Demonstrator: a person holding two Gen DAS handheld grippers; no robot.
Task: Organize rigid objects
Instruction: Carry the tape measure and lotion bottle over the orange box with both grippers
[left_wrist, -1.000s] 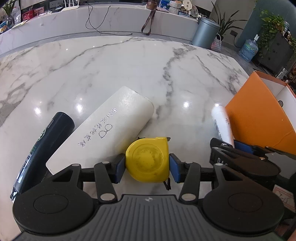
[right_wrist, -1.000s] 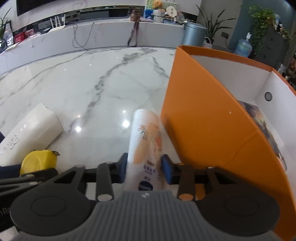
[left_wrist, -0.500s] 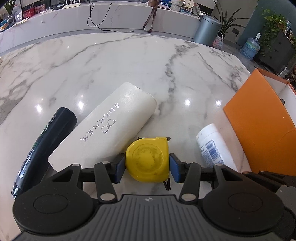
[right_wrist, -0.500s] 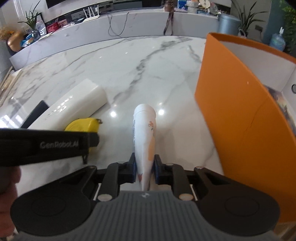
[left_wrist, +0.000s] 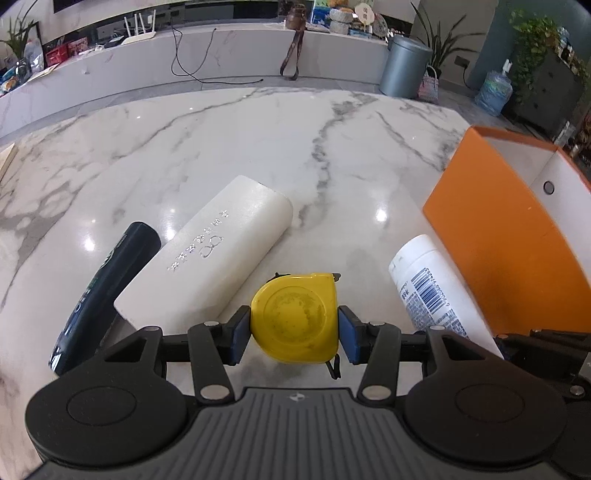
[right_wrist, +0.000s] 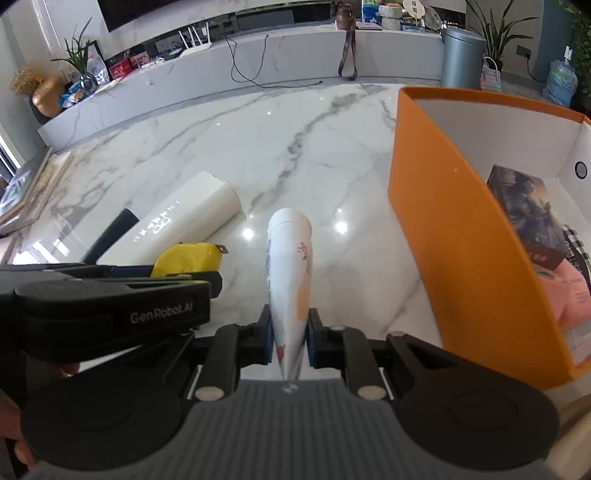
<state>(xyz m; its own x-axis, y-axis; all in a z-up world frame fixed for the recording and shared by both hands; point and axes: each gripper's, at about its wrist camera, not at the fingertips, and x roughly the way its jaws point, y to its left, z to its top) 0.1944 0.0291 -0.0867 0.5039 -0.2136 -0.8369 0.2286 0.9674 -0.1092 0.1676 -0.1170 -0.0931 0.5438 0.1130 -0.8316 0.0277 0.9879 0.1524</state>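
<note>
Right wrist view: right claw (right_wrist: 289, 341) clenches white tube (right_wrist: 290, 273) beside orange box (right_wrist: 454, 236).

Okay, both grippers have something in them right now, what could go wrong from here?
1. The right gripper pinches the white tube near its thin crimped end, so the long body could droop or swing and clip the orange box wall on the way in.
2. The left gripper grips the yellow tape measure by its smooth rounded sides; it might slip.
3. The two grippers sit very close together and could bump.
</note>
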